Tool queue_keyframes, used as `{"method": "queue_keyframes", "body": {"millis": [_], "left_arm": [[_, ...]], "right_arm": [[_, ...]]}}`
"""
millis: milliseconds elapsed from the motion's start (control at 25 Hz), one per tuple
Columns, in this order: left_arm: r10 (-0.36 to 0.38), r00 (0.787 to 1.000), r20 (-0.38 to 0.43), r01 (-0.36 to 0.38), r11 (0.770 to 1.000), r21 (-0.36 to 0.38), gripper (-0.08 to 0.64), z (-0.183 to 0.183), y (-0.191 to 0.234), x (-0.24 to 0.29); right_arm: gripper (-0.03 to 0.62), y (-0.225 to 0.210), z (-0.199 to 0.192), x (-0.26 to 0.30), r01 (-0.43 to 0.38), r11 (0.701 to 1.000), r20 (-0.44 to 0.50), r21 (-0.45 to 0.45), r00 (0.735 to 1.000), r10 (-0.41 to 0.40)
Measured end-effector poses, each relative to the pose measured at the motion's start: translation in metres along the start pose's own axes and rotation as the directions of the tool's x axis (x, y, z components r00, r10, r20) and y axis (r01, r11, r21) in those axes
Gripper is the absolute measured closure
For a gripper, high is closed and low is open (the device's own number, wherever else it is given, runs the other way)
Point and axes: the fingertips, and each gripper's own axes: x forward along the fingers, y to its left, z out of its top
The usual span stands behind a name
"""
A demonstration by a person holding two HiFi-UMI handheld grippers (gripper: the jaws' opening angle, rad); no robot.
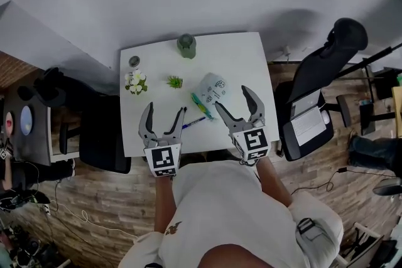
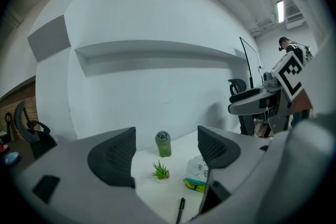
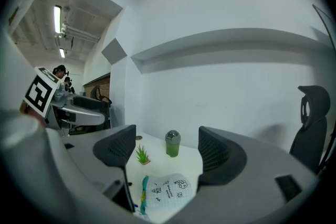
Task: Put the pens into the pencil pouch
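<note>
A white pencil pouch (image 1: 212,88) with small drawings and a green-yellow zip edge lies on the white table (image 1: 157,59); it also shows in the right gripper view (image 3: 169,191) and the left gripper view (image 2: 198,173). A dark pen (image 1: 195,122) lies just in front of it, its tip seen in the left gripper view (image 2: 180,210). My left gripper (image 1: 164,118) hovers open over the table's near edge, left of the pen. My right gripper (image 1: 240,101) is open too, held right of the pouch. Neither holds anything.
A green jar (image 1: 186,46) stands at the table's far edge, a small green plant (image 1: 174,81) mid-table, a flower pot (image 1: 135,83) and a small round tin (image 1: 134,61) at the left. Office chairs stand left (image 1: 94,135) and right (image 1: 317,91).
</note>
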Motion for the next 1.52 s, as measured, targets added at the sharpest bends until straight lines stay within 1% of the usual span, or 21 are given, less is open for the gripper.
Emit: {"method": "queue_keyframes", "body": {"millis": [200,360,560,760,1000,1120,1240,1520], "left_arm": [[-0.023,0.997,-0.073,0.023,1.0,-0.003,0.196,-0.033,0.004,0.017],[-0.055,0.988,-0.145,0.053,0.998,-0.019,0.199,-0.068,0.009,0.025],[-0.126,0.967,-0.221,0.118,0.992,-0.047,0.21,-0.111,0.009,0.031],[-0.181,0.946,-0.267,0.169,0.983,-0.068,0.227,-0.143,0.012,0.032],[-0.244,0.909,-0.338,0.228,0.97,-0.088,0.268,-0.186,0.01,0.022],[-0.27,0.888,-0.373,0.253,0.963,-0.095,0.289,-0.208,0.007,0.015],[-0.288,0.871,-0.399,0.274,0.957,-0.092,0.305,-0.224,0.004,0.011],[-0.318,0.831,-0.457,0.298,0.947,-0.117,0.348,-0.261,-0.001,0.002]], "right_arm": [[0.229,0.002,-0.022,0.021,-0.025,1.0,-0.064,0.006,0.998,0.026],[0.254,0.013,-0.045,0.036,-0.056,0.998,-0.127,0.01,0.99,0.057],[0.272,0.032,-0.074,0.047,-0.072,0.997,-0.205,0.012,0.976,0.073],[0.285,0.05,-0.103,0.057,-0.083,0.996,-0.275,0.018,0.958,0.085],[0.308,0.073,-0.133,0.061,-0.1,0.995,-0.333,0.019,0.937,0.1],[0.319,0.09,-0.146,0.063,-0.128,0.991,-0.364,0.031,0.922,0.131],[0.328,0.106,-0.158,0.066,-0.162,0.986,-0.39,0.035,0.906,0.163],[0.36,0.138,-0.189,0.074,-0.24,0.97,-0.45,0.034,0.863,0.229]]}}
